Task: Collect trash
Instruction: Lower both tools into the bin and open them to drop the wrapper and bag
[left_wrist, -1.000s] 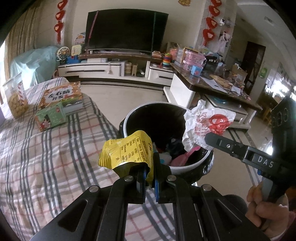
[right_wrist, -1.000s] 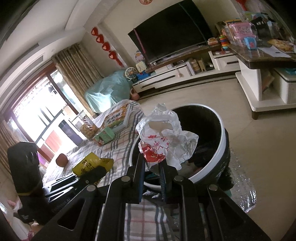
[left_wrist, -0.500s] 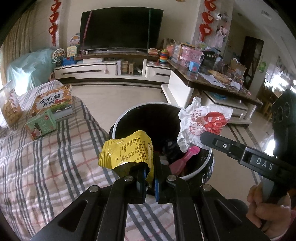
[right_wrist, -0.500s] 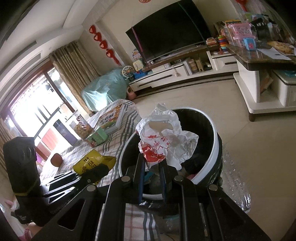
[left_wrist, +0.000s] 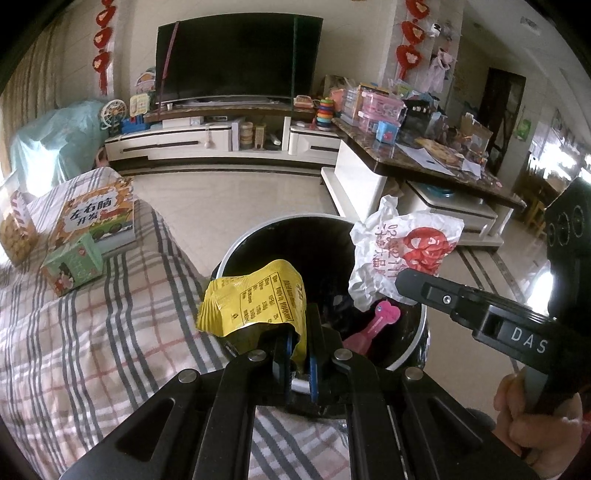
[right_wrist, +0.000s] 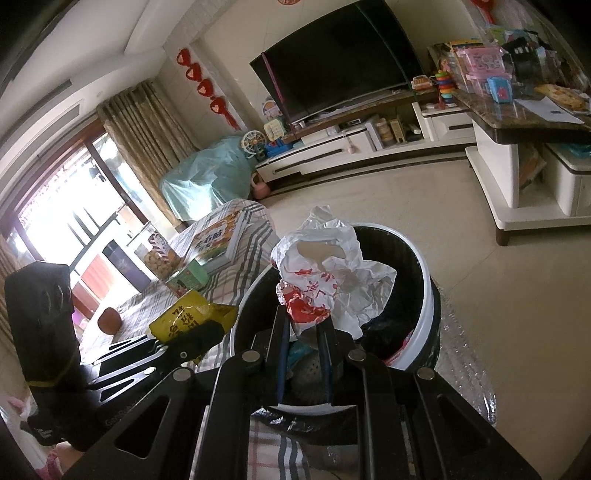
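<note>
While both grippers are angled downward at the black trash bin (left_wrist: 413, 354), a piece of trash is pinched in each.
The left gripper (left_wrist: 297, 354) is clamped on a crinkled, glossy yellow snack wrapper (left_wrist: 255, 299), held over the bin's near rim. The right gripper (right_wrist: 303, 341) is closed narrowly on a crumpled white plastic bag (right_wrist: 332, 288) with red print, held above the bin's round, white-rimmed opening. A pink plastic piece (left_wrist: 376, 321) is seen inside the bin. The plaid-covered table (left_wrist: 92, 343) lies just beside the bin.
</note>
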